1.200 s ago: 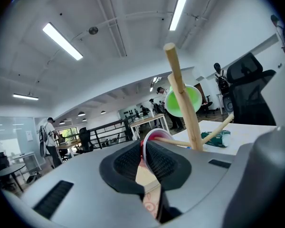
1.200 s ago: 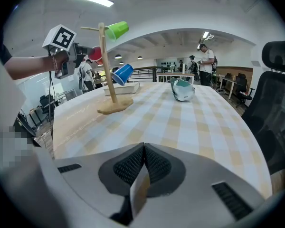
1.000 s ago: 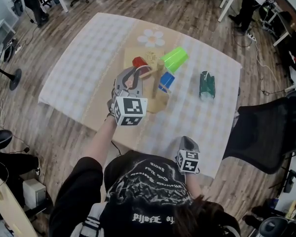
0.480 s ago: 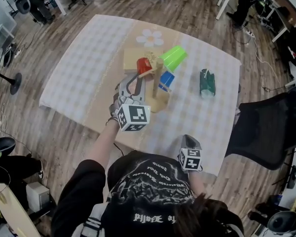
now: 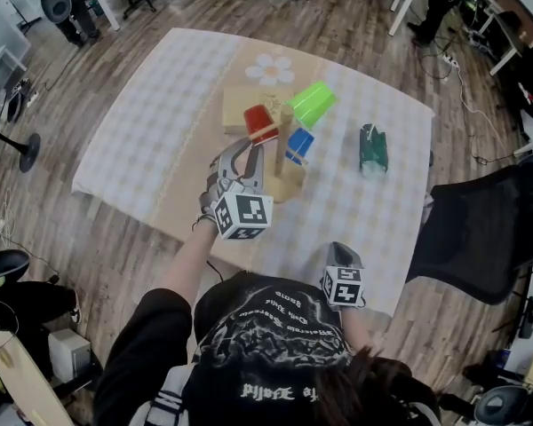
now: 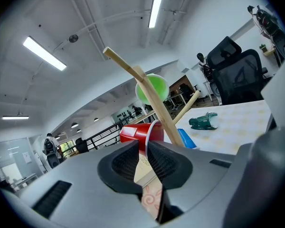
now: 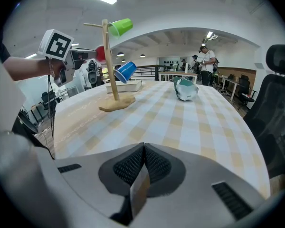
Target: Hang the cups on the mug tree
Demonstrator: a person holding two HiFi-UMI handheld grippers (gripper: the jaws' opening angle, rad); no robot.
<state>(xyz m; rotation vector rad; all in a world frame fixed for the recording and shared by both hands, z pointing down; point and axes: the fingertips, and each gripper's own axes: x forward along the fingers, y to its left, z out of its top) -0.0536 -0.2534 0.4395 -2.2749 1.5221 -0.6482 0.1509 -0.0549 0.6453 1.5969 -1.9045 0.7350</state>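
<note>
- The mug tree (image 5: 290,183) stands near the middle of the worktop (image 5: 142,140).
- The left cup (image 5: 260,122) hangs on its left branch. The upper cup (image 5: 313,105) hangs on its high right branch, and the lower cup (image 5: 299,145) hangs below that, also on the right.
- A flat box (image 5: 240,105) lies on the worktop just behind the tree.
- The fallen cup (image 5: 371,151) lies on its side on the worktop, well to the right of the tree.
</note>
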